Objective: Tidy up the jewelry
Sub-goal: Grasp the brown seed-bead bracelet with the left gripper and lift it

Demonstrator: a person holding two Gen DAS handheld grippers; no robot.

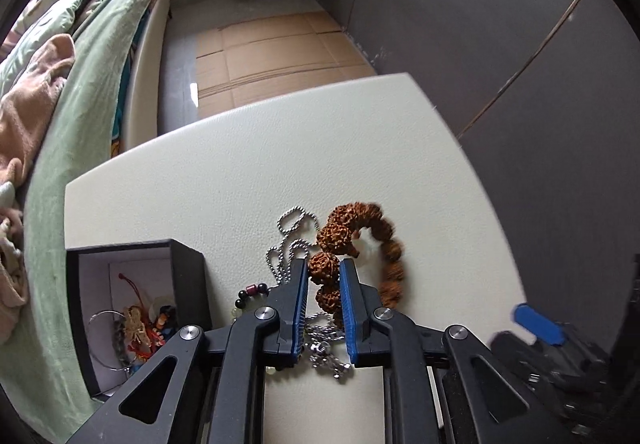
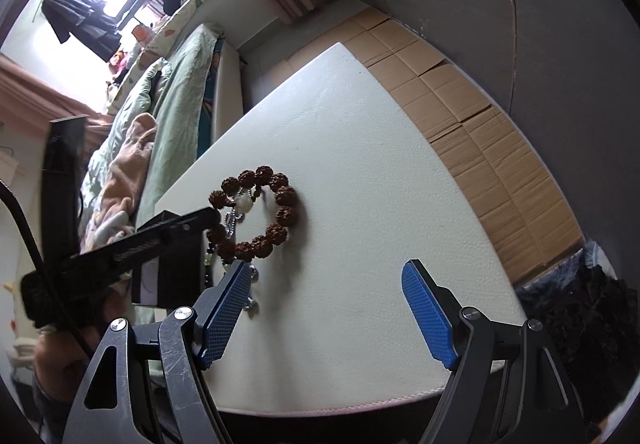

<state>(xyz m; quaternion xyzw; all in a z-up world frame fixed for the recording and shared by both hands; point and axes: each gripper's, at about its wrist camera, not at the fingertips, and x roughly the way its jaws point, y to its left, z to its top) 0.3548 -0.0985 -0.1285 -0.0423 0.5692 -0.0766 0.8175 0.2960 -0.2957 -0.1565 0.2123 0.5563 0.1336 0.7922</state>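
Left wrist view: my left gripper [image 1: 324, 276] pinches one knobbly bead of the brown seed bracelet [image 1: 360, 244], pads tight on it. Bracelet's a ring of rough rust-brown beads on the white table [image 1: 280, 148], over a silver ball chain [image 1: 292, 240], beside the black box [image 1: 132, 308] w/ trinkets. Right gripper [image 2: 324, 308] hangs wide open, nothing in it. No readable writing.

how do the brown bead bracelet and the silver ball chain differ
The brown bead bracelet is made of big, rough, knobbly beads; the silver ball chain is made of tiny shiny balls. The bracelet forms one open ring, while the chain lies in tangled loops. The left gripper is shut on a bead of the bracelet; the chain lies loose under it. Both rest on the white table beside the black box.
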